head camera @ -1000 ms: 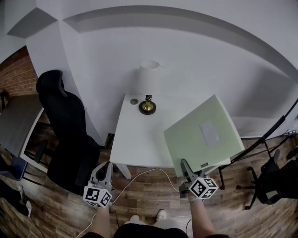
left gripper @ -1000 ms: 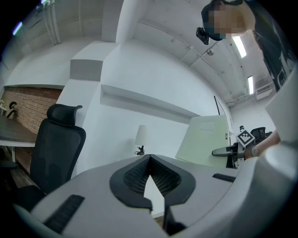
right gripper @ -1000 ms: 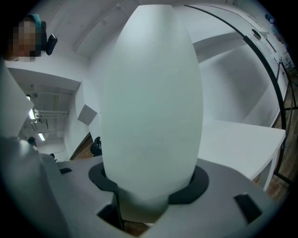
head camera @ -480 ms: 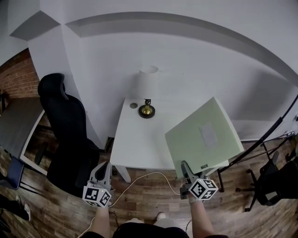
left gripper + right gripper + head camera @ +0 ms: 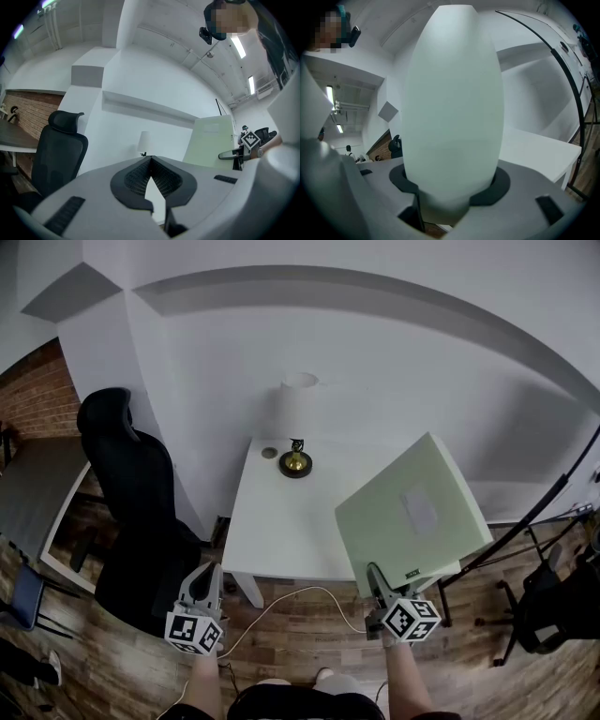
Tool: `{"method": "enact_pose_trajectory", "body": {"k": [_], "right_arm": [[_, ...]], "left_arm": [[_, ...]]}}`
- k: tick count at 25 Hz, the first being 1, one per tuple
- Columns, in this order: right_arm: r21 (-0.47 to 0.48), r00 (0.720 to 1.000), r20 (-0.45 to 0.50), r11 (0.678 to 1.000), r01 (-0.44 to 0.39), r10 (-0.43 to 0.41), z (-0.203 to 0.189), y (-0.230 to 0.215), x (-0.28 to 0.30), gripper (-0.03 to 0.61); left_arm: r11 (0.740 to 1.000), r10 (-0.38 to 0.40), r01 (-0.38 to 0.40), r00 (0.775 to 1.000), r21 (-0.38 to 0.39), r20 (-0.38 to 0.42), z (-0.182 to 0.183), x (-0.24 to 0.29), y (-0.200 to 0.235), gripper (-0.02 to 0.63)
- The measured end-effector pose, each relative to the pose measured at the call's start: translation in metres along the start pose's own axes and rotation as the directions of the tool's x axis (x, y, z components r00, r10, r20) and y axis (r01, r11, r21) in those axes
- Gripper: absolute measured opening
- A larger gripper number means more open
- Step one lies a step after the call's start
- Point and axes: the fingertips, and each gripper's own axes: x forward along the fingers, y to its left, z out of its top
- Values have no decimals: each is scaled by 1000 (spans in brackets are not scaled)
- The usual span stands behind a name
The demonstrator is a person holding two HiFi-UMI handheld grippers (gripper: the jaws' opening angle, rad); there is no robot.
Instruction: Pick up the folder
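Note:
A pale green folder [image 5: 412, 512] with a white label hangs tilted over the right end of the white table [image 5: 281, 531]. My right gripper [image 5: 377, 576] is shut on its near lower corner. In the right gripper view the folder [image 5: 454, 103] fills the middle, clamped between the jaws of my right gripper [image 5: 451, 187]. My left gripper [image 5: 204, 576] hovers off the table's near left corner, shut and holding nothing. In the left gripper view the pads of my left gripper [image 5: 150, 160] meet at the tip. Further right in that view are the folder [image 5: 212, 140] and my right gripper [image 5: 234, 154].
A lamp with a white shade [image 5: 298, 407] and a brass base [image 5: 295, 463] stands at the table's back. A black office chair [image 5: 131, 493] is at the left, and a white cable [image 5: 281, 601] lies on the wooden floor. A black pole [image 5: 544, 512] and another chair [image 5: 553, 606] stand at the right.
The head view has tipped slightly. Both grippers and the held folder have kept their places.

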Motion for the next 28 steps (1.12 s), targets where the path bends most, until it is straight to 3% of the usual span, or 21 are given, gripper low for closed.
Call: {"method": "enact_pose_trajectory", "body": {"k": [28], "right_arm": [[-34, 1000, -20, 999, 4, -4, -8, 2, 6, 273]], "left_arm": [[1000, -2, 2, 1000, -18, -14, -7, 5, 2, 12]]}}
